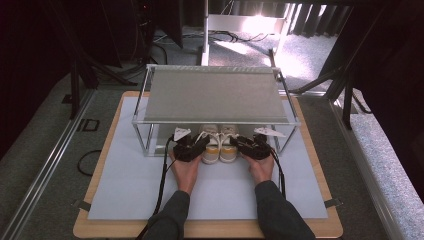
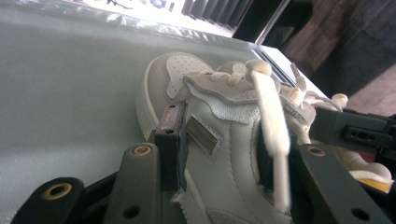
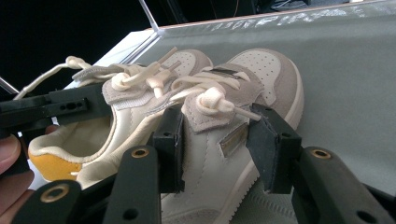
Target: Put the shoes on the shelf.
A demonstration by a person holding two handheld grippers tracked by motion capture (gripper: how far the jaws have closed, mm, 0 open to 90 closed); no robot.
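Shoes move best together: left gripper (image 2: pixel 219 158) jaws clamp the left shoe (image 2: pixel 210 121), right gripper (image 3: pixel 219 144) jaws clamp the right shoe (image 3: pixel 243 93), so slide both level under the shelf (image 1: pixel 215 95).

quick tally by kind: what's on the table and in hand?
Shoes: 2, left shoe and right shoe, side by side
Grippers: 2, left gripper and right gripper, each clamped on a shoe
Rack: 1, metal-framed shelf rack
White mat: 1
Total: 6
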